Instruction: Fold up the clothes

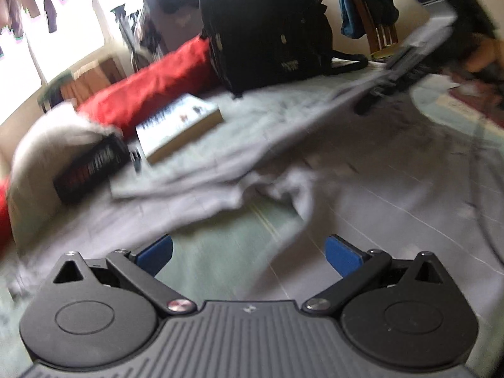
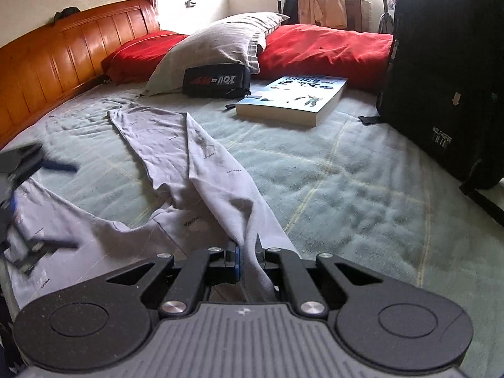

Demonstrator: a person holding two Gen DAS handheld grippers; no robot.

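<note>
Your right gripper (image 2: pixel 247 263) has its fingers clamped on a bunched fold of the grey garment (image 2: pixel 201 163); cloth runs straight up out from between the fingers and spreads ahead over the bed (image 2: pixel 346 170). From the pinch point the fabric splits: one long strip goes forward and left toward the headboard (image 2: pixel 63 60), and another section lies flat to the left of your fingers, near the frame edge.

Your left gripper (image 1: pixel 249 252) has its fingers spread wide, with nothing between them, only green bed cover showing in the gap. It sits low over the bed. The crumpled grey garment (image 1: pixel 283 170) is just ahead of the fingers and slightly right, not touching either pad as far as I can tell. The left view is heavily motion-blurred, so fine contact is not readable.

In the left view your right gripper (image 1: pixel 397 72) shows far ahead and right, with the garment pulled taut up to it.

Ahead of the right fingers, well apart: a book (image 2: pixel 293 100) flat on the bed, a black pouch (image 2: pixel 215 80) just left of it against a grey pillow (image 2: pixel 220 41), and red pillows (image 2: pixel 324 50) behind. A black backpack (image 2: pixel 447 72) stands to the right of the fingers, well apart from the garment.
</note>
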